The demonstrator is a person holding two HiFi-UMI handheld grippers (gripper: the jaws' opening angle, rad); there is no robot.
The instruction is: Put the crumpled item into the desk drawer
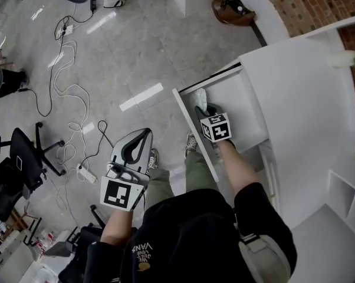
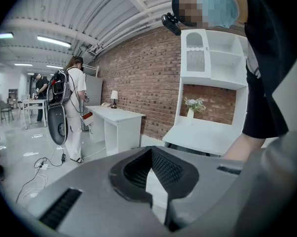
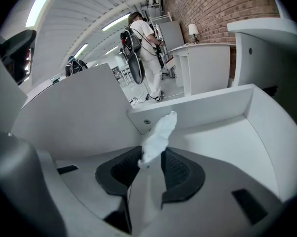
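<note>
My right tongs [image 3: 152,156] pinching crumpled tissue [image 3: 157,132], upright over open desk drawer [image 1: 239,102]. My left tongs [image 1: 145,134] pressed together, empty.

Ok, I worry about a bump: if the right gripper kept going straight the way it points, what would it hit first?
Probably the drawer wall ahead, beyond the crumpled item in the right gripper; depth is unclear.

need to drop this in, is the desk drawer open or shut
Open. The drawer is pulled out of the white desk, floor showing, with the right gripper holding the crumpled item inside it.
</note>
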